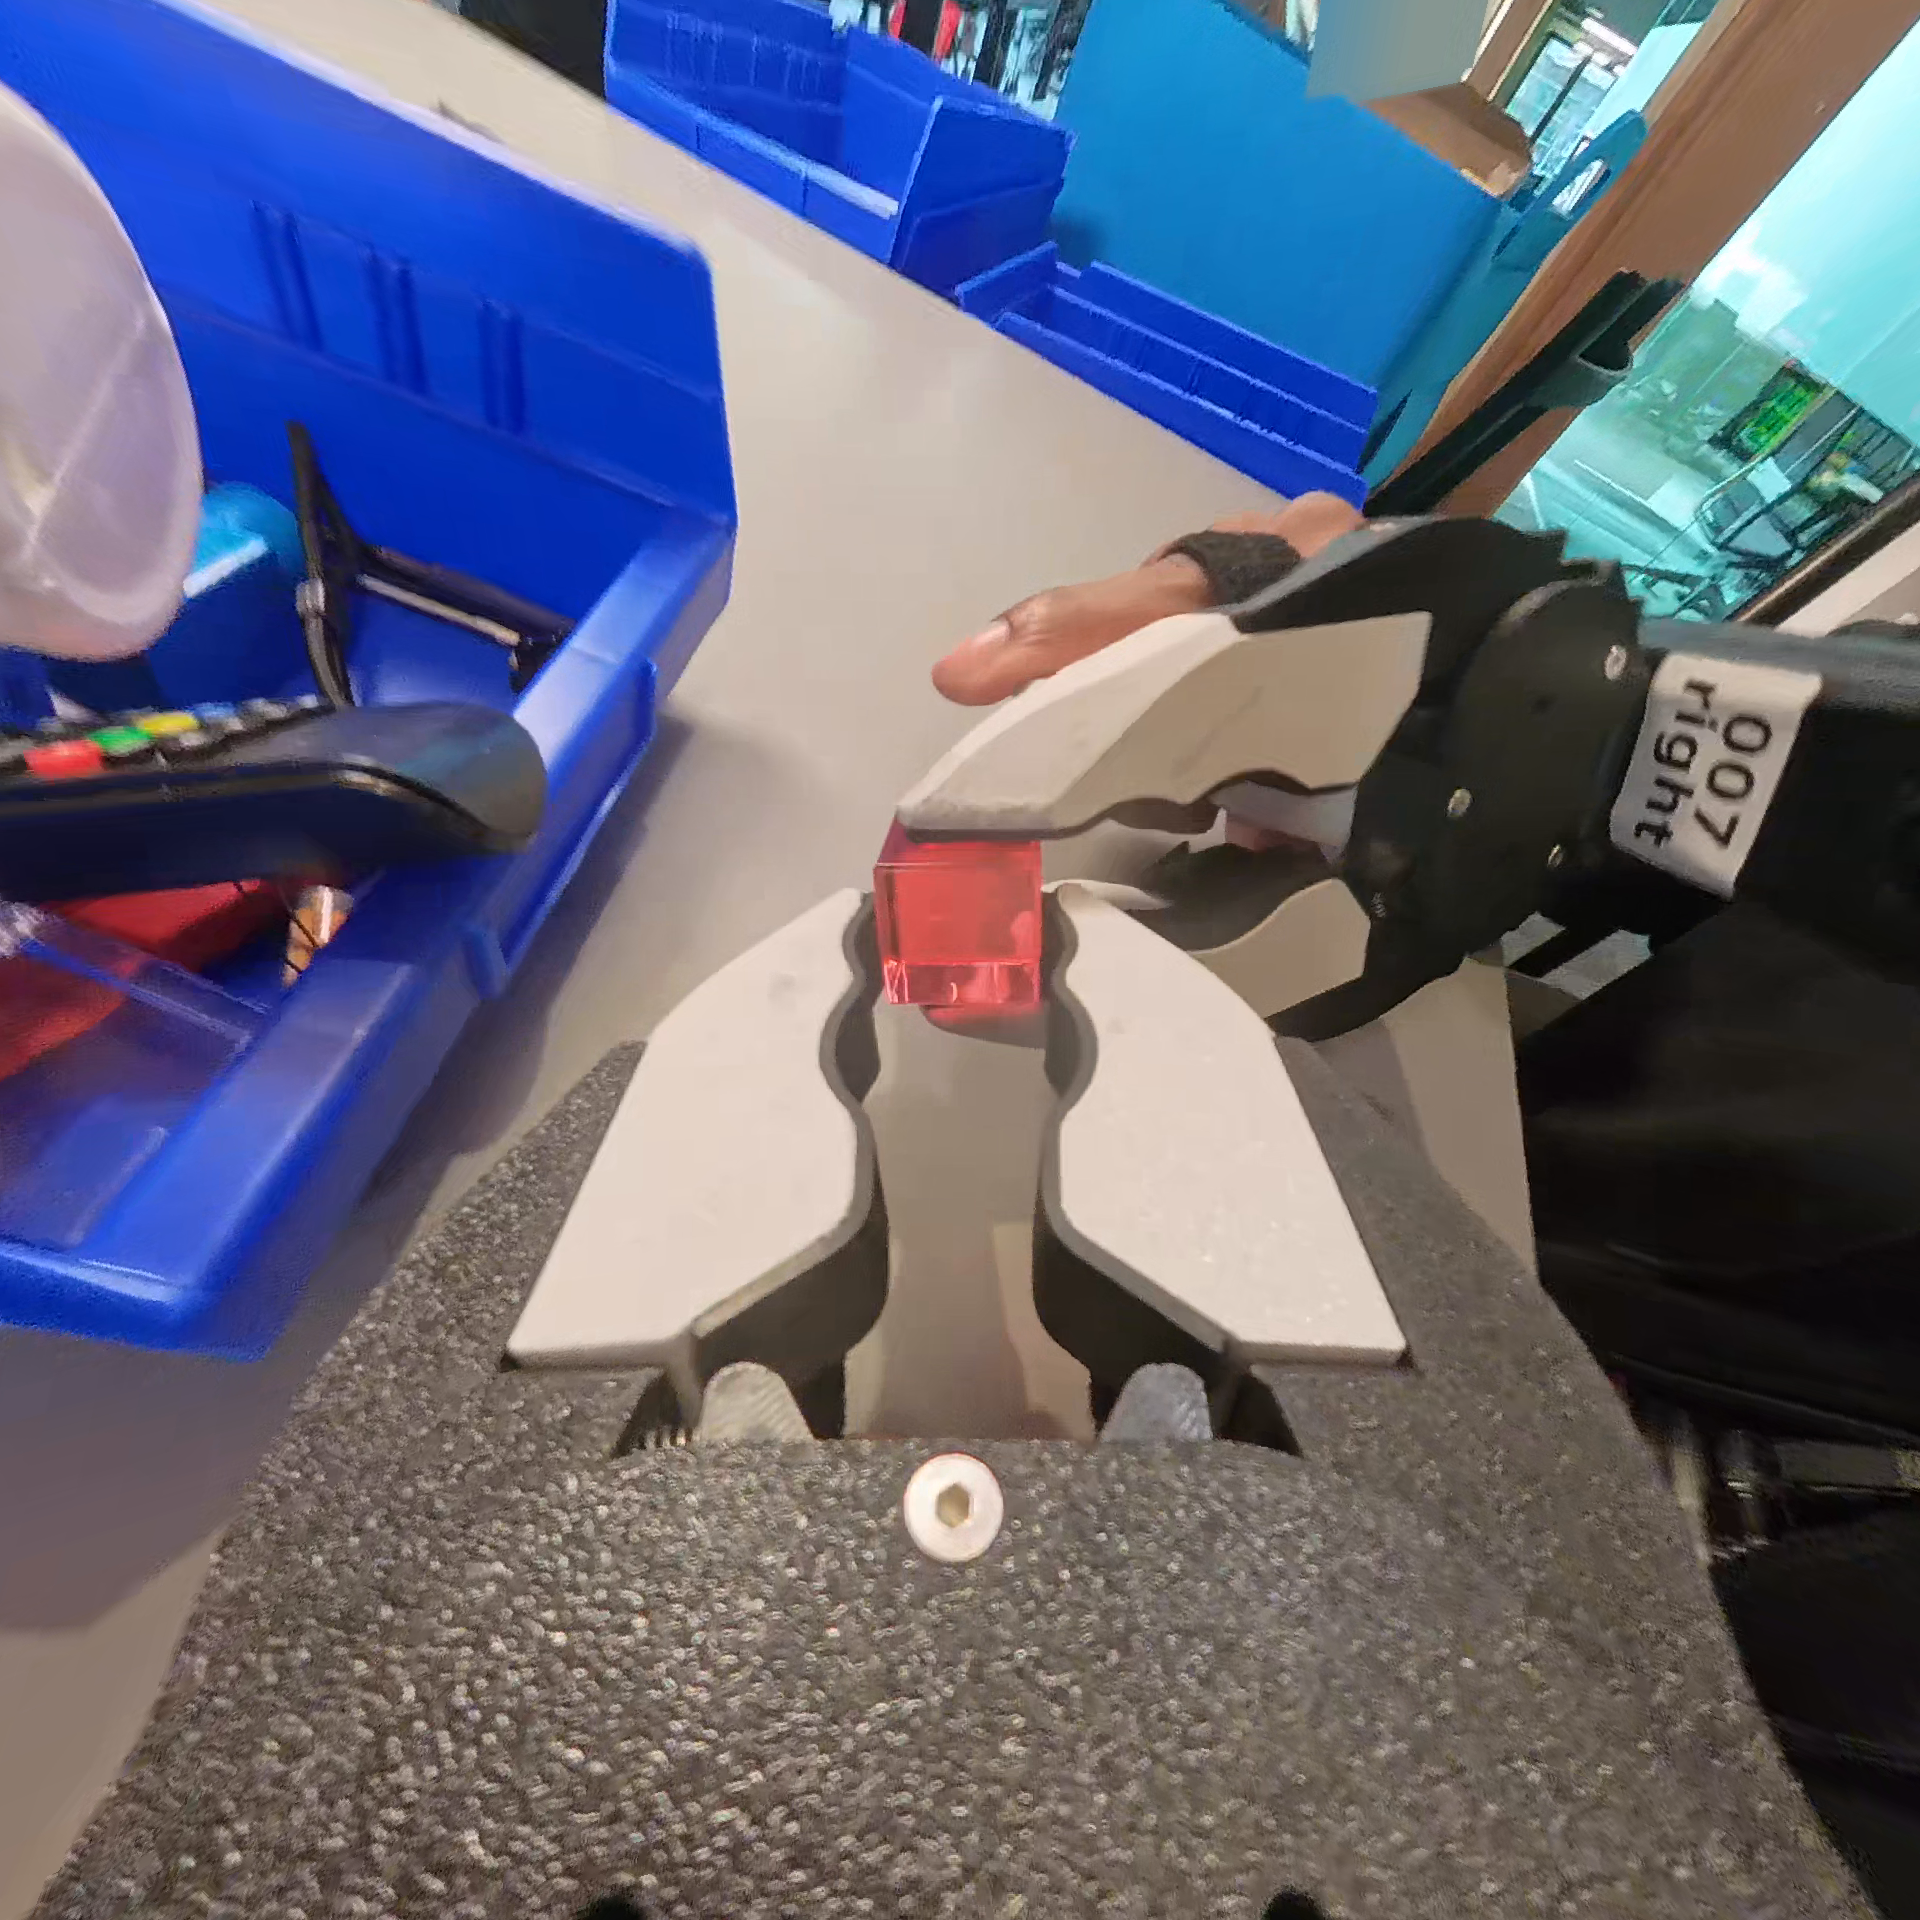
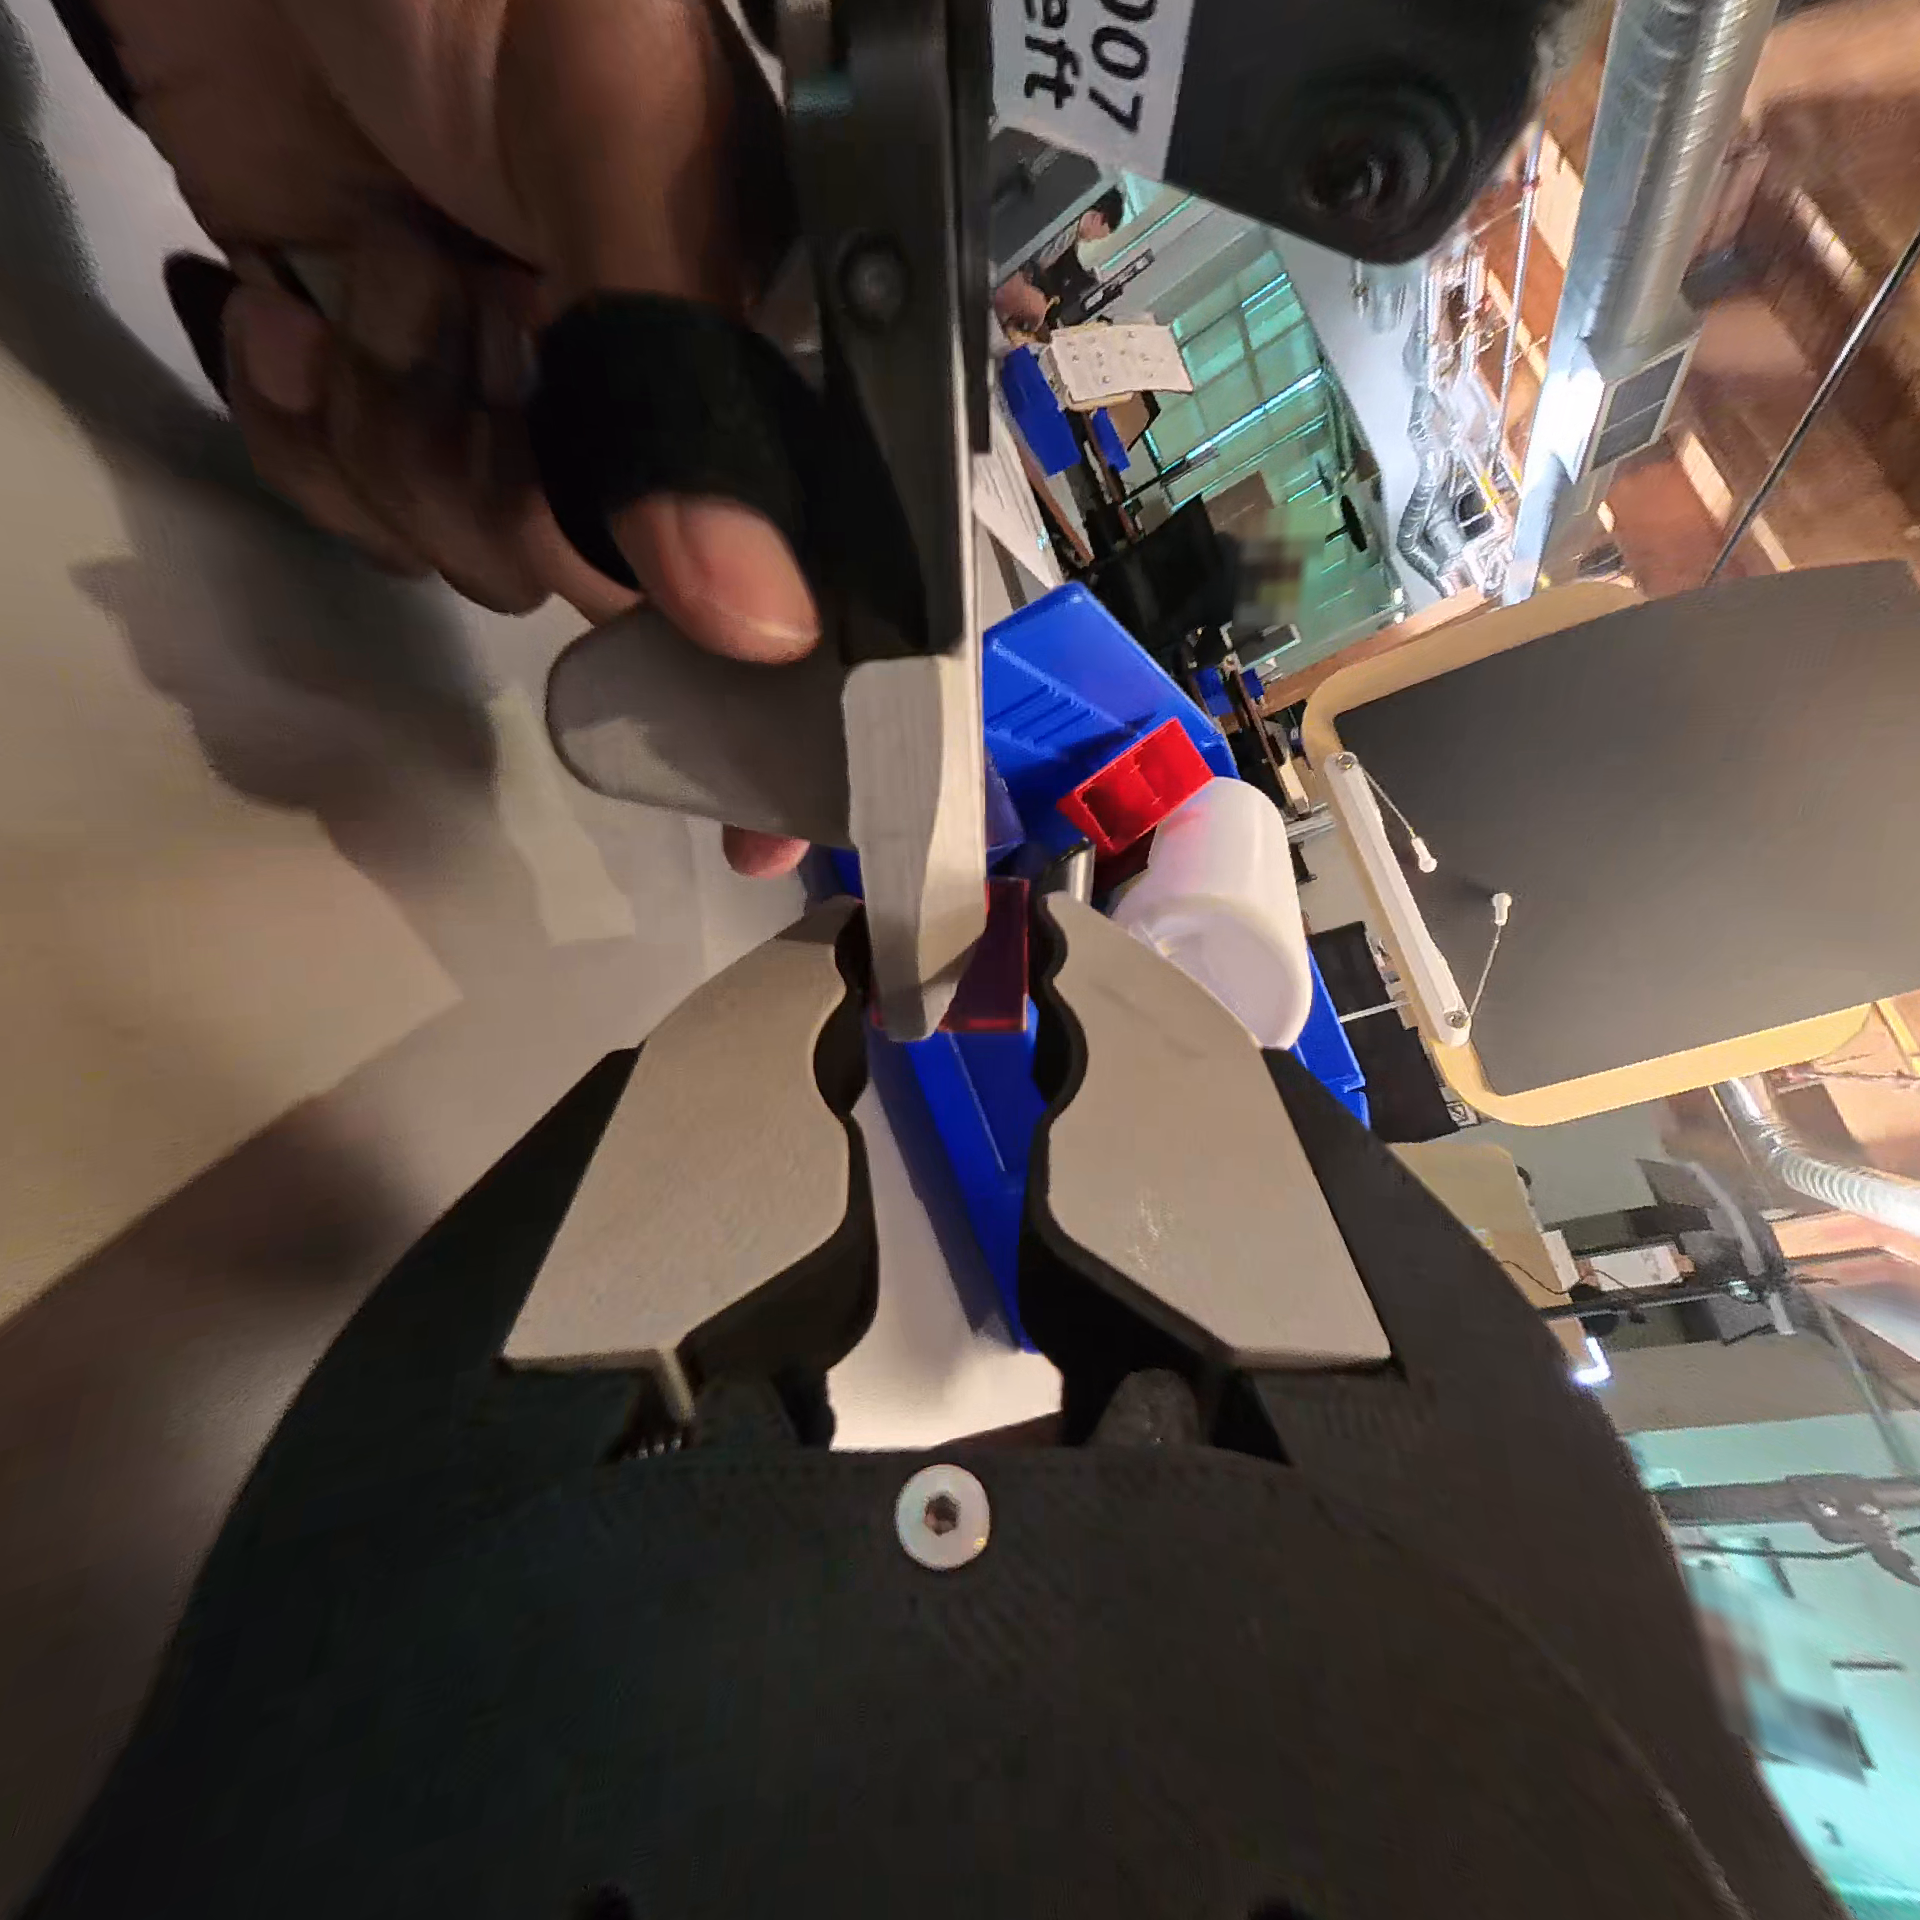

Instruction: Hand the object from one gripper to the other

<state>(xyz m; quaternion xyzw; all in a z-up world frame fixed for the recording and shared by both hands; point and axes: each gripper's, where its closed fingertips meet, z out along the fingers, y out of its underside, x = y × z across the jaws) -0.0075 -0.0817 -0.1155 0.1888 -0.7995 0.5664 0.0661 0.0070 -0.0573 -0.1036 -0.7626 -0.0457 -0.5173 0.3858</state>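
Note:
A red see-through cube (image 1: 956, 920) is held in the air above the grey table (image 1: 883, 436). My left gripper (image 1: 956, 914) is shut on its two sides. My right gripper (image 1: 997, 862) comes in from the right, turned a quarter turn. Its upper finger (image 1: 1091, 717) lies on the cube's top, and its lower finger is mostly hidden behind my left gripper. In the right wrist view the cube (image 2: 1003, 971) sits between the tips of my right gripper (image 2: 945, 935). A left-gripper finger (image 2: 914, 883) crosses in front of it.
A blue bin (image 1: 582, 582) stands close on the left. It holds a dark keypad device (image 1: 260, 790), a white bottle (image 2: 1216, 883) with a red cap, and other items. More blue bins (image 1: 935, 156) line the table's back. A hand (image 2: 416, 312) holds the left gripper. My left and right fingertips are right by each other.

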